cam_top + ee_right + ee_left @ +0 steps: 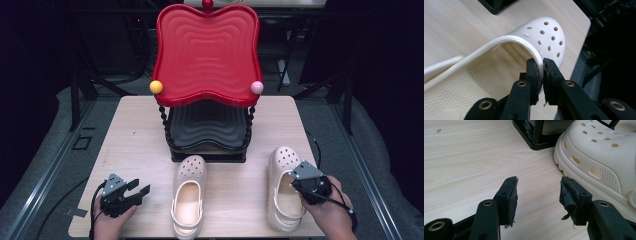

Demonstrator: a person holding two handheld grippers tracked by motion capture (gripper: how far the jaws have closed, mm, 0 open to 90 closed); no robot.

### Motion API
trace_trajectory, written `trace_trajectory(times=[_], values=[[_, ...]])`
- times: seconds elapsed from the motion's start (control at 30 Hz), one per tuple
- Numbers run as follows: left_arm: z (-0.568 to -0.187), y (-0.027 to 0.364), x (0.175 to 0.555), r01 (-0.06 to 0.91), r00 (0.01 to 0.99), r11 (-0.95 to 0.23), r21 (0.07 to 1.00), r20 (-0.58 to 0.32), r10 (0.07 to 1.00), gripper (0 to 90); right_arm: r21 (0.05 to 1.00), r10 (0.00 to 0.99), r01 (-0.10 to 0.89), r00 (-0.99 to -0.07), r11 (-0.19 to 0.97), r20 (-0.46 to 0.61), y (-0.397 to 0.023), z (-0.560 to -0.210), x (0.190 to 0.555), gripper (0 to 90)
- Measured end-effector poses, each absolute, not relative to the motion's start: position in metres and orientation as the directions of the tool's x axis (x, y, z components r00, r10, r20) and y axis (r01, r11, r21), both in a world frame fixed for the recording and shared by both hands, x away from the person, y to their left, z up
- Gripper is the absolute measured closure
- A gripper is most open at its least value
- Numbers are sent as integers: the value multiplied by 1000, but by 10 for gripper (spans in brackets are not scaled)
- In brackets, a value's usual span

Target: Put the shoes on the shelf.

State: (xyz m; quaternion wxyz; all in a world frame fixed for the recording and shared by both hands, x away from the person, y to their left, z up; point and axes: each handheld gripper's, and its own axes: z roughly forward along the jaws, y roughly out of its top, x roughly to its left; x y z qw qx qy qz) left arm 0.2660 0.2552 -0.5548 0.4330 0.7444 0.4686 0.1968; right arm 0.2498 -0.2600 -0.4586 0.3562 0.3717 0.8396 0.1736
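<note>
Two cream perforated clogs lie on the wooden table (135,135), toes pointing away from me. My right gripper (301,182) (541,62) is shut on the right clog (281,160) (549,35), with its pads pinching the rim of the upper at the foot opening. The left clog (190,197) (599,152) lies in the middle of the table's near part. My left gripper (139,190) (539,187) stands open low over the table, to the left of that clog, with nothing between its fingers.
A two-tier rack stands at the table's back centre, with a red wavy tray (207,50) on top and a black tray (207,125) beneath. Its black base (536,135) is just beyond the left clog's toe. The table's right edge (580,42) is close to the held clog.
</note>
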Motion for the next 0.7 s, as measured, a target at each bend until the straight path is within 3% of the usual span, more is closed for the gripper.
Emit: trace_trajectory(times=[0.33,0.7], values=[[-554,256,265,523,486,-183,832,-115,866,482,549,684,420,-549,723,-481,-209,-467,225,836],[-554,254,264,525,495,-193,829,-113,862,482,527,581,315,-660,789,-476,-141,-485,229,836]])
